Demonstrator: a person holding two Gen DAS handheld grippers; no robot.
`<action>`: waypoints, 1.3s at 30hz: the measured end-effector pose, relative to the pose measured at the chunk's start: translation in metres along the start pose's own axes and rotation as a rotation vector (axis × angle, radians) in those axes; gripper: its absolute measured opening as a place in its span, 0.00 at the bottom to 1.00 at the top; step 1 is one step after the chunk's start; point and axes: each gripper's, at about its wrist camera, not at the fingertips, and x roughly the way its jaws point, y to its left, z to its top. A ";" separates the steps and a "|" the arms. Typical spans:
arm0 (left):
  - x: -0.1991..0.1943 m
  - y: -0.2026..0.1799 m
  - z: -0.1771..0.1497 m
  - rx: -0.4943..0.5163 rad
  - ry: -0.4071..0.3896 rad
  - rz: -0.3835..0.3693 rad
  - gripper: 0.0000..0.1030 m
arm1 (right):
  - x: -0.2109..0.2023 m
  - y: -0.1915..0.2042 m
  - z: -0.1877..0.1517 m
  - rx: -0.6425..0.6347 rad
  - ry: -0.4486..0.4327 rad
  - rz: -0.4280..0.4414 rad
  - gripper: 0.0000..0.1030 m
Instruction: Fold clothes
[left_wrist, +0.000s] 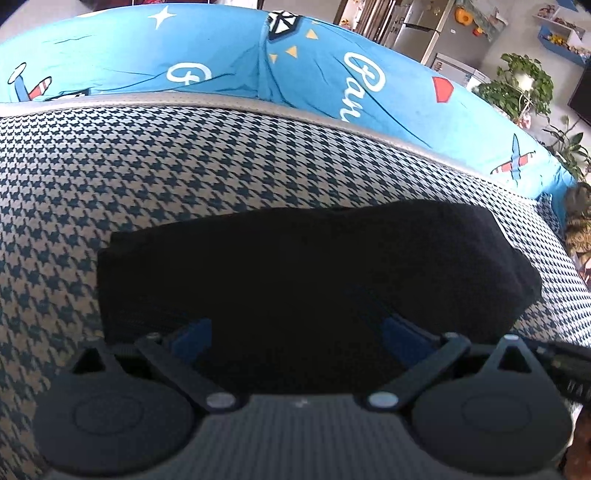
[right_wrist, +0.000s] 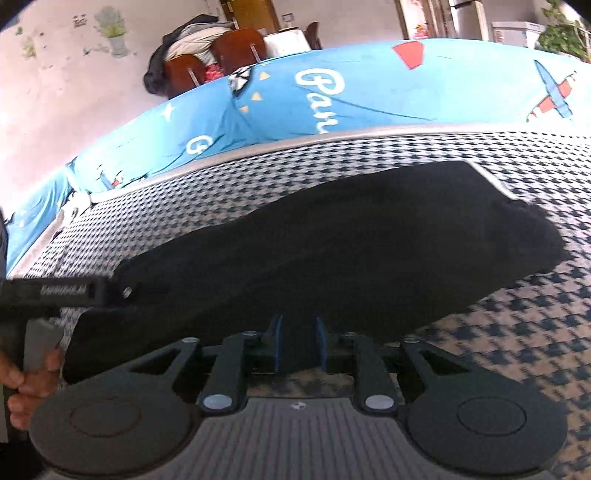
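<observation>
A black garment (left_wrist: 303, 273) lies folded into a thick block on the houndstooth cushion (left_wrist: 147, 166). My left gripper (left_wrist: 295, 328) is open, its blue pads (left_wrist: 192, 336) spread wide over the garment's near edge. In the right wrist view the same black garment (right_wrist: 332, 258) stretches across the cushion (right_wrist: 517, 332). My right gripper (right_wrist: 297, 343) has its blue pads (right_wrist: 275, 343) close together with the garment's near edge between them. The left gripper's body (right_wrist: 66, 291) and the hand holding it show at the left edge.
A blue printed cover (left_wrist: 295, 70) drapes the sofa back behind the cushion, also in the right wrist view (right_wrist: 332, 96). A fridge (left_wrist: 417, 29) and plants (left_wrist: 517, 88) stand beyond. Wooden chairs (right_wrist: 221, 55) with piled clothes stand by the wall.
</observation>
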 end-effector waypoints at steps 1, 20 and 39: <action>0.000 -0.002 0.000 0.005 0.001 -0.003 1.00 | 0.000 -0.005 0.002 0.008 -0.001 -0.007 0.26; 0.013 -0.040 -0.008 0.093 0.029 -0.047 1.00 | -0.014 -0.153 0.034 0.470 -0.016 -0.150 0.41; 0.026 -0.052 -0.011 0.109 0.055 -0.070 1.00 | 0.010 -0.205 0.040 0.730 -0.116 -0.044 0.43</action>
